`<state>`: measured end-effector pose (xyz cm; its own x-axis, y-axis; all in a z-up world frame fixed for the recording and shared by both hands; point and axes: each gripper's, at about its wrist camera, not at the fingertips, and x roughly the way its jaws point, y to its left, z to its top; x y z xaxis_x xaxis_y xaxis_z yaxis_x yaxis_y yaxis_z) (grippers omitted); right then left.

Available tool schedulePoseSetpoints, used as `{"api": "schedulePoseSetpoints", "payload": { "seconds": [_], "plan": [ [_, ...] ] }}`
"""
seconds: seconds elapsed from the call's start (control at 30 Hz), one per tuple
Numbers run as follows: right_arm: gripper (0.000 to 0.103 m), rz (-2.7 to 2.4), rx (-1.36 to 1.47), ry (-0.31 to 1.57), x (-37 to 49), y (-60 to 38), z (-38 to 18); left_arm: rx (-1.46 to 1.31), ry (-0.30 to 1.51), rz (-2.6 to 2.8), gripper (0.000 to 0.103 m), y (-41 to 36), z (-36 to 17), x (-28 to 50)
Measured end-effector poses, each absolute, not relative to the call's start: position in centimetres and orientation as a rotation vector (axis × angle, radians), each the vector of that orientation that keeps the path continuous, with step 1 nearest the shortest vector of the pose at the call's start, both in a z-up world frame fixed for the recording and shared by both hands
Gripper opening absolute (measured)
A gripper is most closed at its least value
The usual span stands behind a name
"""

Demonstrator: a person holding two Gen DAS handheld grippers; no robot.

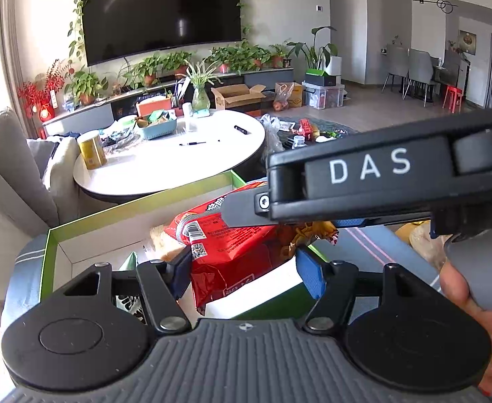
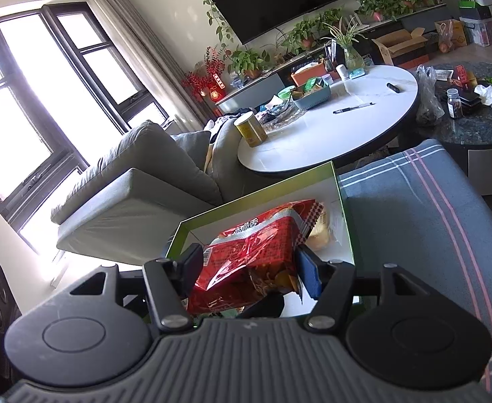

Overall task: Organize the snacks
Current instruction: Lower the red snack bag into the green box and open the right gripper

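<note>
The setting is a living room. A round white table (image 2: 329,127) stands in front of a grey fabric sofa (image 2: 138,184). A wall-mounted black television (image 1: 160,10) hangs above a low console lined with potted green plants (image 1: 151,67). The table carries a yellow cylindrical can (image 2: 250,130), a blue plastic basket of small items (image 2: 313,95) and a black pen (image 2: 353,108). A grey cloth surface with pink and white stripes (image 2: 430,221) lies nearest the cameras.

A shallow rectangular box with green outer walls and a white interior (image 2: 262,189) rests on the striped cloth. A pale, rounded bun in a clear wrapper (image 2: 321,231) lies on the box floor.

A glossy red crinkled foil snack bag (image 2: 259,241), with a serrated top seal and a printed barcode, is above the box interior.

The right gripper (image 2: 249,268) has its jaws closed on the lower part of the bag; both pads press into the foil, which creases between them. Orange chips show through the clear portion of the bag.

The left gripper (image 1: 244,270) has its jaws partly open, with the red bag between them. The black left pad (image 1: 182,268) touches the foil. Whether the blue ribbed right pad (image 1: 309,275) touches it cannot be determined.
</note>
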<state>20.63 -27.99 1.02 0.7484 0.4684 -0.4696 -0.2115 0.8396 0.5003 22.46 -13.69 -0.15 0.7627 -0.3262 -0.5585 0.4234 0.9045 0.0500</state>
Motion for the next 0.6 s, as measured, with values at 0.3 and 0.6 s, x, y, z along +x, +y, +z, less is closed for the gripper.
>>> {"api": "schedulePoseSetpoints", "payload": {
  "seconds": [0.3,0.6],
  "plan": [
    [0.062,0.378,0.449,0.678,22.6,-27.8,-0.8,0.166,0.640,-0.403,0.061,-13.6,-2.2,24.9],
    [0.062,0.367,0.444,0.736,23.0,-27.2,-2.3,0.136,0.684,-0.401,0.062,-13.1,-3.6,25.5]
  ]
}}
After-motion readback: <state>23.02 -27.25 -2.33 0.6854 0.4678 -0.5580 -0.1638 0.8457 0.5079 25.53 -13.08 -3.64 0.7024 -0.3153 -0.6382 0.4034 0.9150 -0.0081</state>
